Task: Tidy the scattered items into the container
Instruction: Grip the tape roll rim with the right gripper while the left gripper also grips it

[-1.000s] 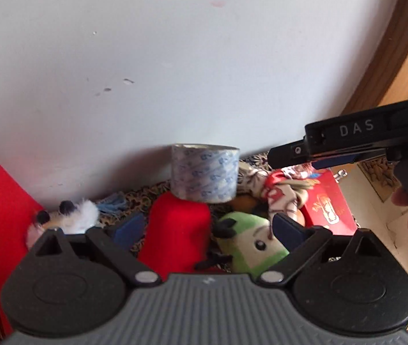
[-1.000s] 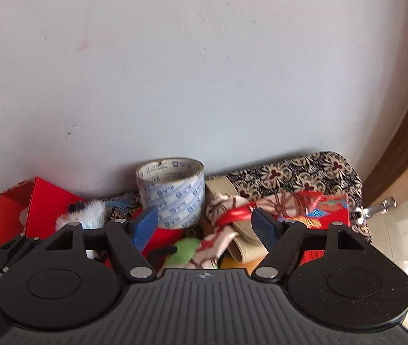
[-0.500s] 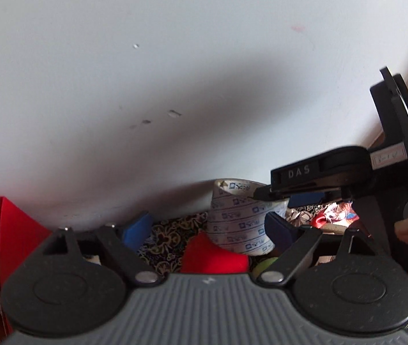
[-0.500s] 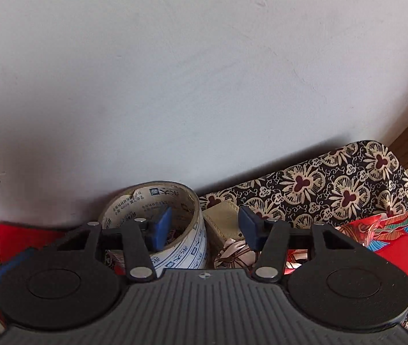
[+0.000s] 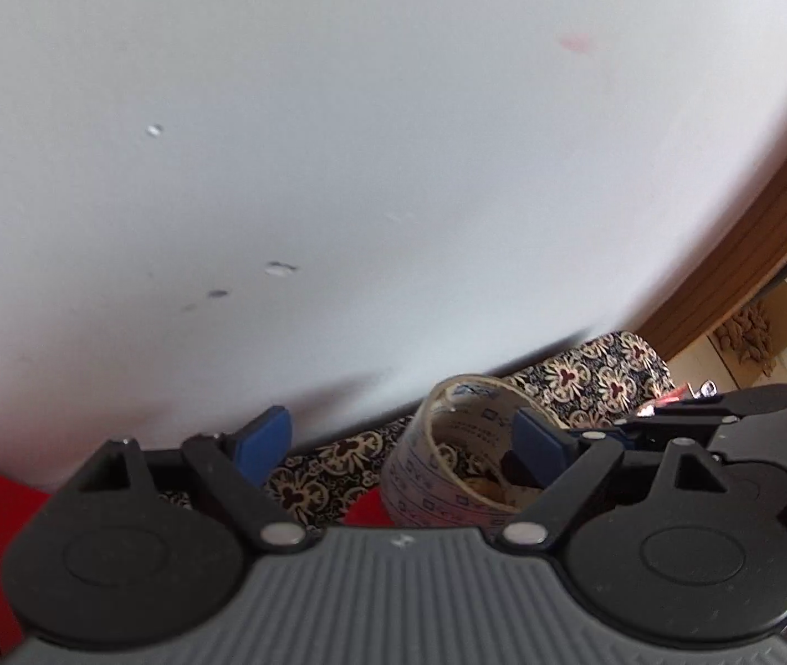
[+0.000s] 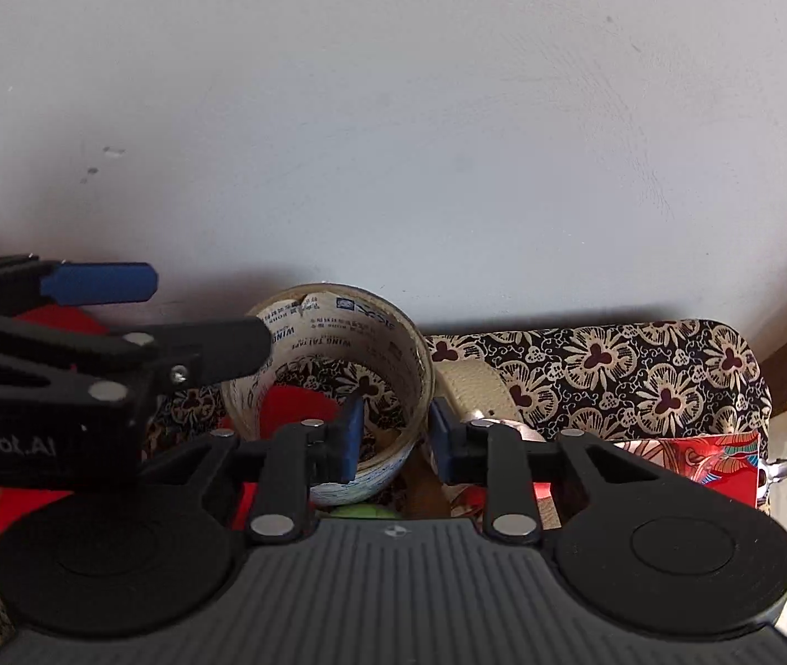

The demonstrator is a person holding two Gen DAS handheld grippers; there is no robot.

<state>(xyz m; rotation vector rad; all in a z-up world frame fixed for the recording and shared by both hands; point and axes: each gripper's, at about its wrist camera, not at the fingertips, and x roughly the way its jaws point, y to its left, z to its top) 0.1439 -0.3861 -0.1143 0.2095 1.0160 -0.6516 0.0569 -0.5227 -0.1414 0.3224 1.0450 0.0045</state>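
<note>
My right gripper (image 6: 393, 435) has its jaws clamped on the near wall of the packing tape roll (image 6: 332, 343), one pad inside the ring, one outside. My left gripper (image 5: 402, 443) hangs beside it, jaws wide apart, holding nothing. The roll stands against the white wall (image 6: 393, 111), above the floral-patterned cloth (image 6: 615, 366) and a cream belt (image 6: 476, 388).
</note>
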